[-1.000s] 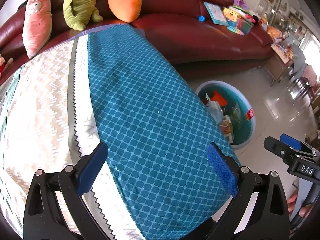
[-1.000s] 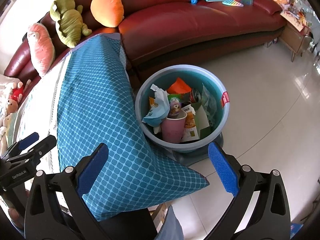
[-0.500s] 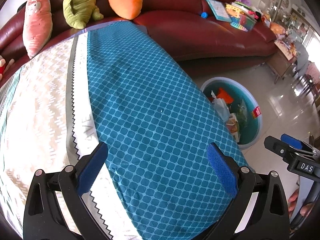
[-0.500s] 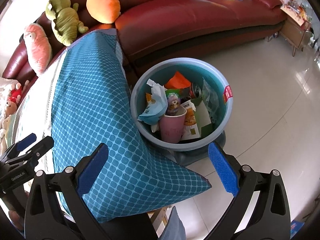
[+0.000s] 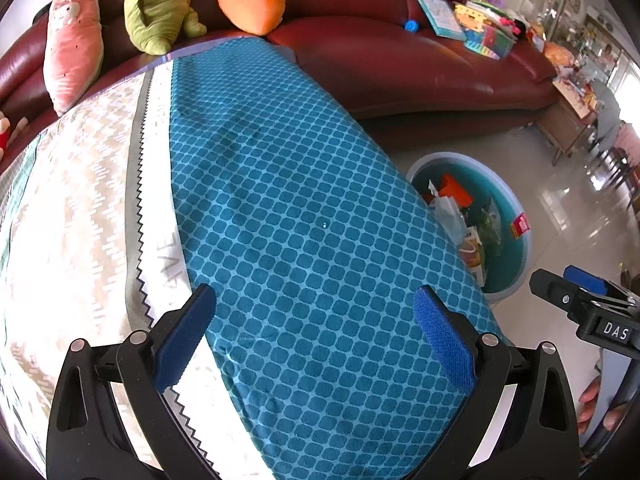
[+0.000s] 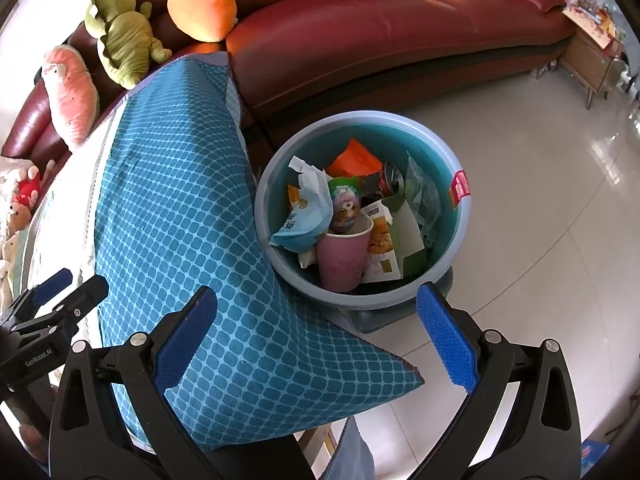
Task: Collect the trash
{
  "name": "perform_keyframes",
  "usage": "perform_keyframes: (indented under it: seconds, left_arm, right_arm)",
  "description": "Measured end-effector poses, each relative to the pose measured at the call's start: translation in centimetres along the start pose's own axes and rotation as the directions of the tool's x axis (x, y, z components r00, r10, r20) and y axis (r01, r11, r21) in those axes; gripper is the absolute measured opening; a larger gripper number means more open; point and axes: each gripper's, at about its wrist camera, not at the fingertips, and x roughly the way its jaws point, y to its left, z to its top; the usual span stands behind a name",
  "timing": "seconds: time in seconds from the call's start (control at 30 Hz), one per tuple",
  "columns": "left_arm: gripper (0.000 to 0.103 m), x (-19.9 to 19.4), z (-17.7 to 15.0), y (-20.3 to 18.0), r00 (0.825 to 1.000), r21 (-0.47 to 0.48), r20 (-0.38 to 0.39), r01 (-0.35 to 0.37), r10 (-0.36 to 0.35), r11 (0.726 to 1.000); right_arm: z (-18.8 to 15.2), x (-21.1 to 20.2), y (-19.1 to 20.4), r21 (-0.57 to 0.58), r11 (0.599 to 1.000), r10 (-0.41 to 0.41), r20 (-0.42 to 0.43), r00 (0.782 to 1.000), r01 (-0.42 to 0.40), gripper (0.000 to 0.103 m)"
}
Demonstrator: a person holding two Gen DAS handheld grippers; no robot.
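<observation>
Two grippers, both empty with fingers spread wide: left gripper [image 5: 314, 338] hangs over the blue diamond-pattern cloth [image 5: 304, 216], right gripper [image 6: 316, 344] sits above the edge of that cloth and the floor, just short of the bin. Each has two blue pads [image 6: 446, 344]. Left gripper also shows at the left edge of the right wrist view, its body labelled "GenRobot.AI". The right one shows in the left wrist view, tagged "DAS".

One round blue trash bin [image 6: 460, 232] stands on the tile floor [image 6: 540, 264] just beside the cloth-covered table, in front of one dark red sofa [image 6: 380, 32]. Trash is all inside the bin: one pink paper cup [image 6: 344, 258], upright, faint lettering I cannot read; one toy-egg capsule with a cartoon dog [image 6: 346, 208] sitting in the cup mouth; one white-blue snack bag [image 6: 306, 216] leaning on the cup; one orange wrapper [image 6: 354, 158]; one drink can [image 6: 392, 182]; one green-white carton [image 6: 400, 240]; one clear plastic bag [image 6: 422, 196]. One red sticker on the bin rim [image 6: 460, 190], text too small.

One beige zigzag cloth [image 5: 68, 220] beside the blue one, letters "AVE" visible on its white strip. Three plush toys on the sofa back: one pink [image 6: 70, 92], one green dinosaur [image 6: 120, 38], one orange carrot [image 6: 202, 0]. One pile of books and toys at the sofa's far end [image 5: 476, 26], count unclear.
</observation>
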Motion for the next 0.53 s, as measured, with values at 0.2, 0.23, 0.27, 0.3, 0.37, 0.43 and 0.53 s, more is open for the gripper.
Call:
perform_keyframes:
  seconds: [0.2, 0.23, 0.27, 0.3, 0.37, 0.43, 0.53]
  left_arm:
    - [0.099, 0.2, 0.1, -0.1, 1.000, 0.000, -0.001, -0.003, 0.003, 1.000]
    - [0.099, 0.2, 0.2, -0.1, 1.000, 0.000, -0.001, -0.002, 0.002, 1.000]
    - [0.099, 0.2, 0.1, -0.1, 1.000, 0.001, -0.002, -0.002, 0.002, 1.000]
    - [0.099, 0.3, 0.2, 0.0, 1.000, -0.001, -0.005, -0.010, 0.010, 1.000]
    - [0.099, 0.5, 0.3, 0.1, 1.000, -0.011, -0.010, -0.024, 0.024, 1.000]
    - [0.099, 0.8, 0.4, 0.5, 1.000, -0.026, -0.023, -0.020, 0.020, 0.999]
    - [0.099, 1.1, 0.4, 1.1, 0.999, -0.041, -0.034, -0.014, 0.013, 0.999]
  right_arm:
    - [0.3, 0.2, 0.0, -0.001, 1.000, -0.005, -0.003, 1.000, 0.005, 0.096]
    - [0.3, 0.3, 0.0, -0.001, 1.000, -0.006, -0.004, 1.000, 0.006, 0.096]
    - [0.4, 0.3, 0.0, -0.002, 1.000, -0.006, -0.005, 1.000, 0.006, 0.096]
    - [0.5, 0.3, 0.0, -0.003, 1.000, -0.007, -0.005, 1.000, 0.007, 0.096]
    - [0.6, 0.4, 0.0, -0.005, 1.000, -0.009, -0.006, 1.000, 0.009, 0.096]
    - [0.8, 0.4, 0.0, -0.005, 1.000, -0.011, -0.005, 1.000, 0.011, 0.096]
    - [0.9, 0.3, 0.2, -0.007, 1.000, -0.016, -0.002, 1.000, 0.016, 0.096]
